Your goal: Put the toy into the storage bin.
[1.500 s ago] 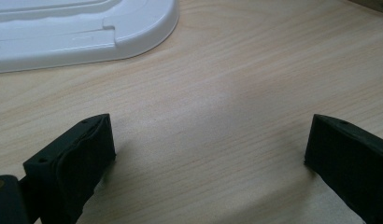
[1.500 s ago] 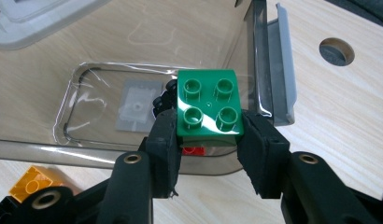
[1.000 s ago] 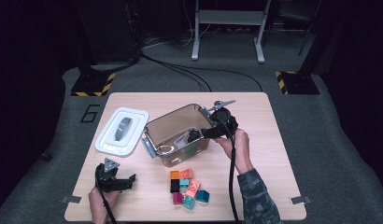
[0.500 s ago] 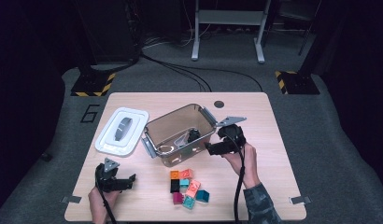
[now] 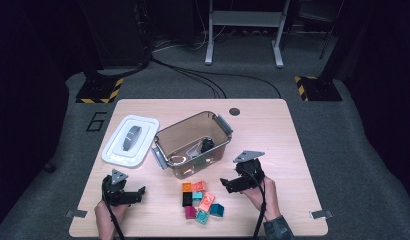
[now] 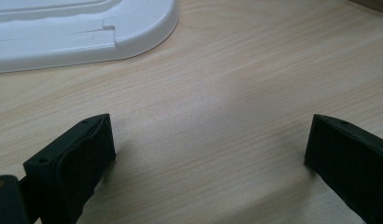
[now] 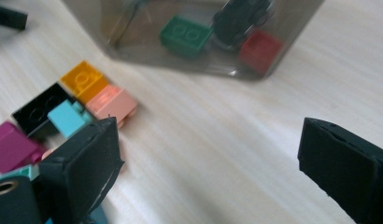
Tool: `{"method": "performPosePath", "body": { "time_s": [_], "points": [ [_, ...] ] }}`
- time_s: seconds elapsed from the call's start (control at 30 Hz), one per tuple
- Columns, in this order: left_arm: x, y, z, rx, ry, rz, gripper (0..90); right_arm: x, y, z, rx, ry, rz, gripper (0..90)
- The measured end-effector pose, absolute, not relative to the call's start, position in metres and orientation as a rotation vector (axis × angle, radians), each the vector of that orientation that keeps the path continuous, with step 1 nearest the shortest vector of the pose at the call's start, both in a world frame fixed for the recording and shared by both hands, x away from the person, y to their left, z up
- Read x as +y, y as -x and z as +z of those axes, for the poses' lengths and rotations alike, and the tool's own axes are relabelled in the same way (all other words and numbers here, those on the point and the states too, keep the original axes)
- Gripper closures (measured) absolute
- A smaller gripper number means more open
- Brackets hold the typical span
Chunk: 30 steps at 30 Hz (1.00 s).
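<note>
Bricks (image 5: 199, 200), coloured, clustered on the table (image 5: 293, 140) just in front of the bin (image 5: 192, 144); orange, pink, black, light-blue and magenta ones lie loose. Inside the bin: green brick (image 7: 186, 35), red brick (image 7: 260, 50), dark toy. Right gripper (image 5: 227, 183) low, just right of the cluster, jaws just opened wide, nothing between them. Left gripper (image 5: 139, 192) near the front left edge, jaws apart over bare wood. Lid (image 5: 130, 140), white, left of the bin.
</note>
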State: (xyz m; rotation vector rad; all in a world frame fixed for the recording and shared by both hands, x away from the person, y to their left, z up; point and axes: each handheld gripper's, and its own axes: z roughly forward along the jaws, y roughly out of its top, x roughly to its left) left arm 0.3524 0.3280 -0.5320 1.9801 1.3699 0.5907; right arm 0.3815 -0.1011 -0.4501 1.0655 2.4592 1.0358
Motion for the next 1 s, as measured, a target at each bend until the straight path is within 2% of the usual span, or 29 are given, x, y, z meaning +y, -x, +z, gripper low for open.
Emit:
{"method": "performPosePath", "body": {
  "time_s": [0.47,0.6,1.0],
  "points": [
    [0.328,-0.352,-0.532,1.369,-1.981,0.592,1.3,-0.091,-0.351,-0.482,2.64,-0.917,1.036,4.3],
    [0.328,-0.352,-0.532,1.369,-1.981,0.591,1.3,-0.086,-0.342,-0.487,2.691,-0.837,1.03,13.2],
    [0.328,-0.352,-0.532,1.369,-1.981,0.592,1.3,-0.074,-0.328,-0.491,2.807,-0.699,1.045,28.8]
  ]
}}
